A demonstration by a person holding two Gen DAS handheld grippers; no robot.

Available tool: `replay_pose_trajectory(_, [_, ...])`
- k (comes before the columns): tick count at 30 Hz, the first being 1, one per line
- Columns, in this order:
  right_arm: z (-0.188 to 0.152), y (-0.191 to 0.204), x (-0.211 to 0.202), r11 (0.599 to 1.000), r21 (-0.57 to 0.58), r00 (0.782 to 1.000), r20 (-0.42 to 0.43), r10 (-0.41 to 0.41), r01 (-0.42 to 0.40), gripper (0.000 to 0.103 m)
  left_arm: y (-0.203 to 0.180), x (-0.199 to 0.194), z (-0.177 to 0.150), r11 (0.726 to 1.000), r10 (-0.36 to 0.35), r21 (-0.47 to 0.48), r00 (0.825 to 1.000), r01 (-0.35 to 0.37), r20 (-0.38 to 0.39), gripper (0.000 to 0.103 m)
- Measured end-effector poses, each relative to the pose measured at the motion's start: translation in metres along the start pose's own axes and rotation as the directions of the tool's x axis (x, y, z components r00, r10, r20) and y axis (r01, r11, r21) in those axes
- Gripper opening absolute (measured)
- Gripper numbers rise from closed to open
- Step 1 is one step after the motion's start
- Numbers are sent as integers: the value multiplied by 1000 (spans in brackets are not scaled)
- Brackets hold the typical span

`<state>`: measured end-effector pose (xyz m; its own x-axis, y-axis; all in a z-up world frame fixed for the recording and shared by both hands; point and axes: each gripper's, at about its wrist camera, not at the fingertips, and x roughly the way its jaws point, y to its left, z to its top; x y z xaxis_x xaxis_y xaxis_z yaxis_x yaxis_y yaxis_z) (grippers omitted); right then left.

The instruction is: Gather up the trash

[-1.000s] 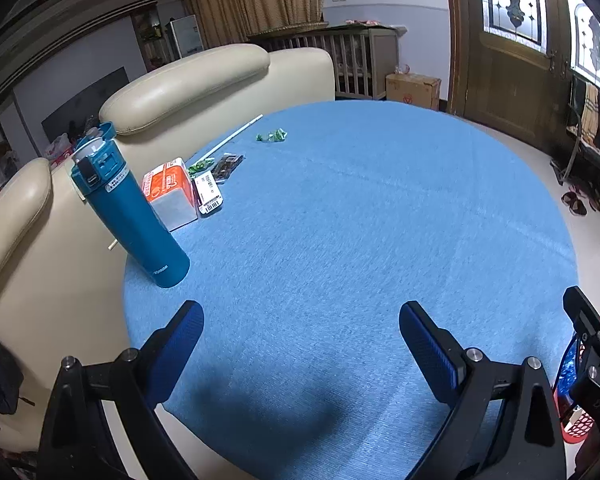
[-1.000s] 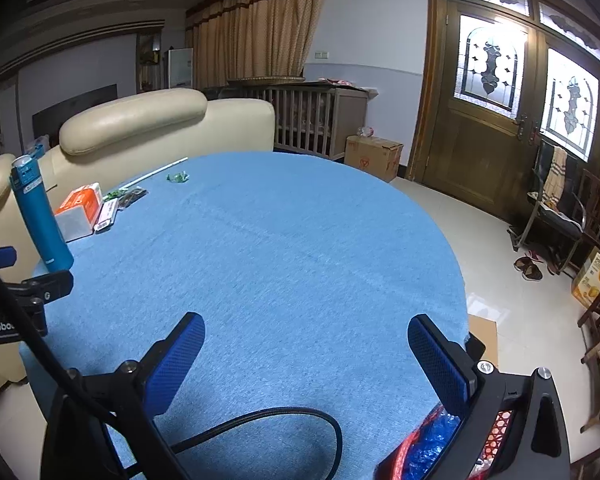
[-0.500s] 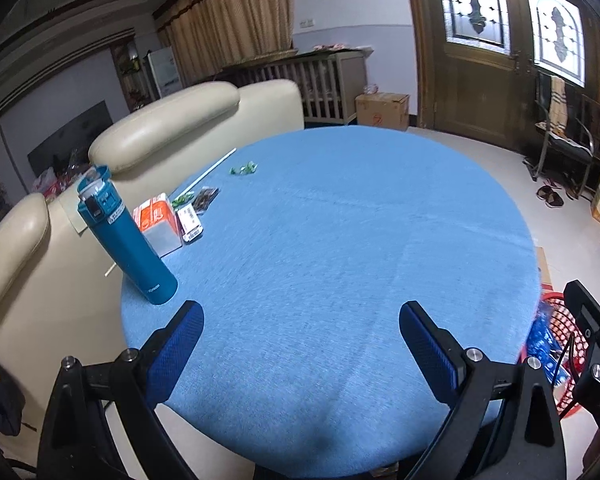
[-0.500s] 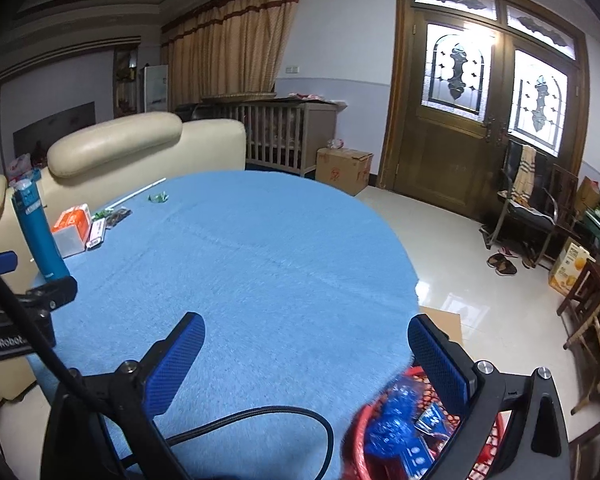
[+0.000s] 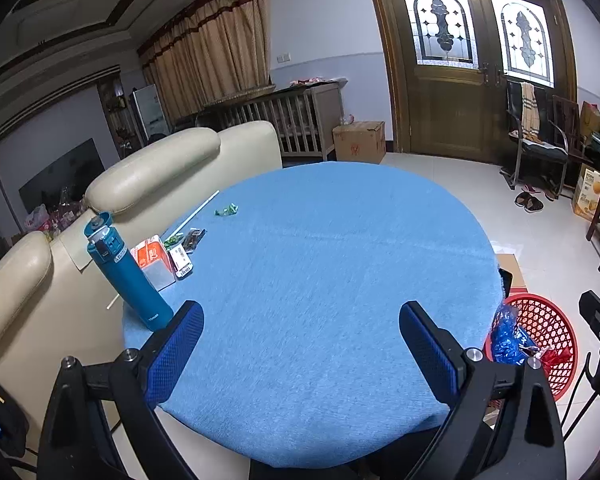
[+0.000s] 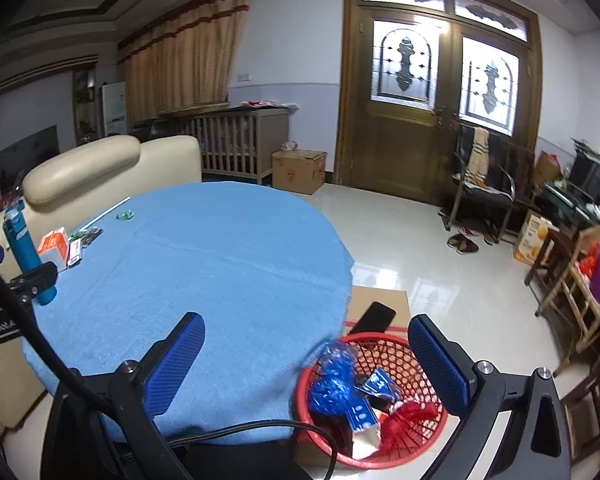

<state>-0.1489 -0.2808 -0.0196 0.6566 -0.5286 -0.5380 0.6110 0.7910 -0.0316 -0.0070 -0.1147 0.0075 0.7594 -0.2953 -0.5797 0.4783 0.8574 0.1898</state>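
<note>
A red mesh trash basket (image 6: 404, 348) stands on the floor by the round blue table's near right edge, with blue and red wrappers (image 6: 334, 388) inside; it also shows in the left wrist view (image 5: 548, 320). A small green wrapper (image 5: 226, 211) lies at the table's far left, and also shows in the right wrist view (image 6: 123, 215). Dark and white packets (image 5: 186, 248) lie by an orange tissue box (image 5: 153, 258). My left gripper (image 5: 300, 344) is open and empty above the table's near edge. My right gripper (image 6: 306, 354) is open and empty above the basket and table edge.
A teal bottle (image 5: 126, 276) stands at the table's left edge beside a cream sofa (image 5: 156, 168). A white stick (image 5: 198, 210) lies near the green wrapper. A flat cardboard box with a black phone (image 6: 374, 318) lies beside the basket. Chairs and a door stand at the right.
Both grippers have pulled back and risen from the table, so the whole table and the red basket have come into view. Both stay open and empty.
</note>
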Motion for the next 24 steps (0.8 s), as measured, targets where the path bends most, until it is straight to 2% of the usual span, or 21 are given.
replay_pose_trajectory(10, [-3,-19,-16,999,43,1000,14,14,-15,103,-18,-11,-5,999,-9,34,1000,9,-14,98])
replay_pose_trajectory(24, [-8,-17,-5,999,47,1000,-10,13,-12,103,-20,-7,-8,999,-11,34,1000,12,-26,98])
